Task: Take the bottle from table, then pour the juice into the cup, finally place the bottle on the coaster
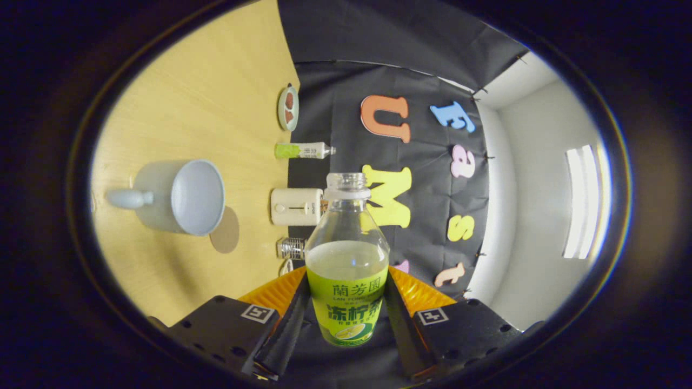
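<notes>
We see a bright, evenly lit booth, with a ceiling light panel (581,202) glaring white. The cup (181,197) casts a soft shadow on the desk (205,97), and fisheye distortion bends straight edges.

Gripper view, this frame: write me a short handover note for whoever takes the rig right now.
Gripper: shut on the bottle, both fingers pressing its labelled sides; the bottle is uncapped and juice reaches about to the top of the label.
Cup: on the table, well beyond the fingers, its mouth open towards the bottle; no juice seen in it.
Coaster: flat on the table right beside the cup, bare.
Done: bottle taken, view rolled sideways.
Left: bring the mouth over the cup, pour, set the bottle on the coaster.
</notes>
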The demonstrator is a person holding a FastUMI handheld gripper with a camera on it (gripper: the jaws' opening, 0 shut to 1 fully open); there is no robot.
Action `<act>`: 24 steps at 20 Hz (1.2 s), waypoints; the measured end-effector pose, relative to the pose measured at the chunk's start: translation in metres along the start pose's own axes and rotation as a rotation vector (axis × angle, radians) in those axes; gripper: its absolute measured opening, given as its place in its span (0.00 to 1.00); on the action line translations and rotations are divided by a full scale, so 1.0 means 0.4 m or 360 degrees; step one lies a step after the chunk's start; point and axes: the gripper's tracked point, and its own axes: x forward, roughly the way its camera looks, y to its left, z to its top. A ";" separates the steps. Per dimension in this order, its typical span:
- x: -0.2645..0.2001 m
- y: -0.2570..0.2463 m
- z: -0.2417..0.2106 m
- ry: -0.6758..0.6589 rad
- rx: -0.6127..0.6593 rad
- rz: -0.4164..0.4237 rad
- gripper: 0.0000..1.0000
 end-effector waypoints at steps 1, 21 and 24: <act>0.009 0.019 0.004 0.0019 0.0094 0.0038 0.81; -0.008 -0.044 -0.104 0.0212 0.1616 0.0100 0.81; -0.008 -0.058 -0.089 0.0166 0.1944 0.0214 0.81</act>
